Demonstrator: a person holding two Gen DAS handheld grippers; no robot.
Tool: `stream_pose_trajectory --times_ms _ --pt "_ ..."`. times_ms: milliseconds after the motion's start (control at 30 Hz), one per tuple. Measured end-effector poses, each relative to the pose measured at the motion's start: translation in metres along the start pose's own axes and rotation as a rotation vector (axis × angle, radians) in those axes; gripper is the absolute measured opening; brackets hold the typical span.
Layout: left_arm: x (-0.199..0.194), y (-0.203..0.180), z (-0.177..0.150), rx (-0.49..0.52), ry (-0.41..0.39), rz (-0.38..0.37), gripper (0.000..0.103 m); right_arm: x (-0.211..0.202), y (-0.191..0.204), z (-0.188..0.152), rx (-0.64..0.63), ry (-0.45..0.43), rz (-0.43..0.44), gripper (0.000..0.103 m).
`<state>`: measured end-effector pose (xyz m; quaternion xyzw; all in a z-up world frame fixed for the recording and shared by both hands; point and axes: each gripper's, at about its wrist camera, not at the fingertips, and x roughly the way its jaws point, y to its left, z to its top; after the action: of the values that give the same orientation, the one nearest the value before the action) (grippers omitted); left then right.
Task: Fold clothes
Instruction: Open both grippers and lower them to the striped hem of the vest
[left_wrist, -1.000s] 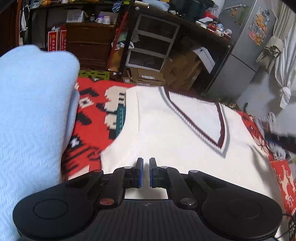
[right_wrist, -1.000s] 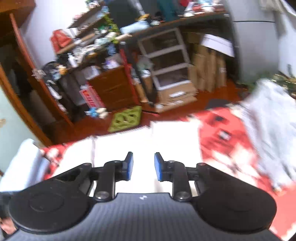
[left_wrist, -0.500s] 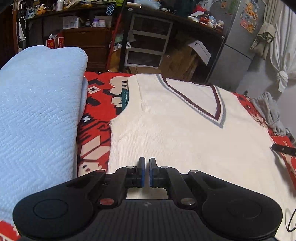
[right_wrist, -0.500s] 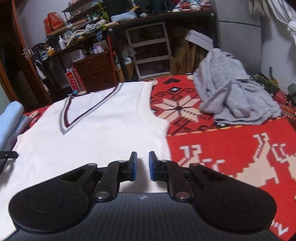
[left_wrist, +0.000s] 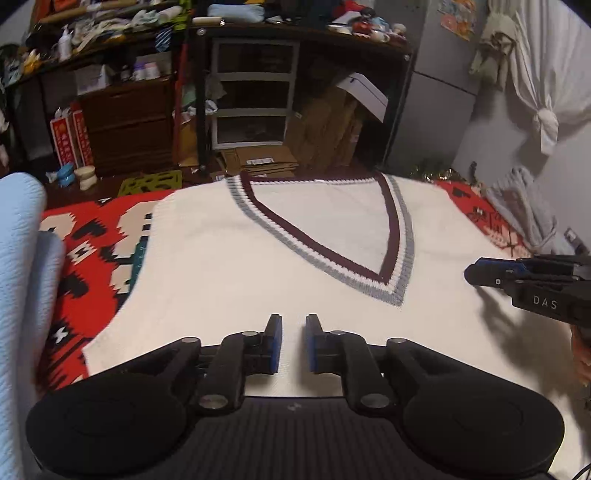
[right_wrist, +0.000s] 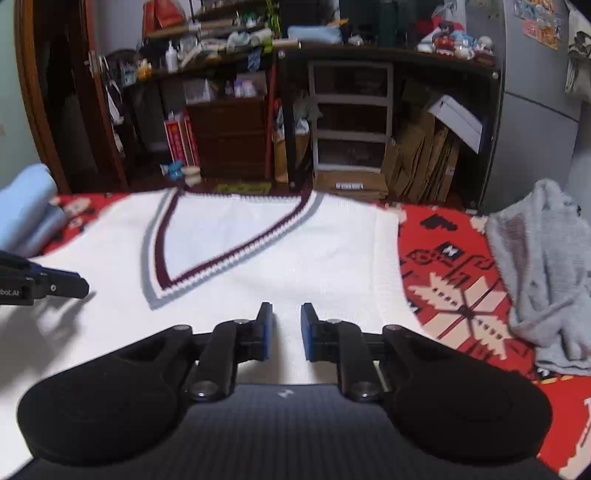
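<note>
Both jaws parted above flat vest (left_wrist: 236, 266).

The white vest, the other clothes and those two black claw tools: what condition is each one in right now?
White vest: spread flat, unfolded, V-neck facing up.
Light blue cloth: folded, left of the vest.
Grey garment: crumpled in a heap, right of the vest.
Left gripper: slightly open, holding nothing, over the vest's lower part.
Right gripper: slightly open, holding nothing, over the vest's lower part.
</note>
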<state>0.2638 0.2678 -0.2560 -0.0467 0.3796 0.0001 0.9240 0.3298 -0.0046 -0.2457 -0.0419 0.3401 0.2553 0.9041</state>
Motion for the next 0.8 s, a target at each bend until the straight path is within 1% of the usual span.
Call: stream_pose_trajectory --times_ms 67,100,133,200,367,533,633,733,800 --pt "-0.005 -0.001 -0.006 0.027 -0.005 -0.001 0.020 -0.005 -0.007 -0.004 0.014 0.001 0.020 0.020" --pt "-0.010 -0.001 -0.009 0.036 -0.001 -0.003 0.023 -0.010 -0.011 -0.007 0.020 0.009 0.022 0.023" --pt "-0.015 0.000 -0.014 0.041 0.004 -0.007 0.029 -0.016 -0.015 -0.011 0.022 0.017 0.018 0.027" --pt "-0.028 0.003 -0.025 0.042 0.009 -0.017 0.033 -0.031 -0.020 -0.021 0.007 0.033 0.004 0.028" --pt "-0.067 0.010 -0.062 0.029 0.009 -0.020 0.033 -0.080 -0.024 -0.057 -0.048 0.057 -0.028 0.030" --pt "-0.107 0.017 -0.099 0.008 0.017 -0.034 0.034 -0.131 -0.026 -0.095 -0.047 0.073 -0.042 0.033" --pt "-0.130 0.018 -0.121 0.008 0.021 -0.030 0.034 -0.158 -0.024 -0.116 -0.034 0.077 -0.045 0.034" --pt "-0.150 0.020 -0.141 -0.016 0.017 -0.029 0.037 -0.183 -0.019 -0.136 -0.023 0.074 -0.036 0.035" --pt "-0.163 0.018 -0.154 -0.025 0.012 -0.023 0.038 -0.197 -0.012 -0.148 -0.041 0.071 -0.045 0.037"
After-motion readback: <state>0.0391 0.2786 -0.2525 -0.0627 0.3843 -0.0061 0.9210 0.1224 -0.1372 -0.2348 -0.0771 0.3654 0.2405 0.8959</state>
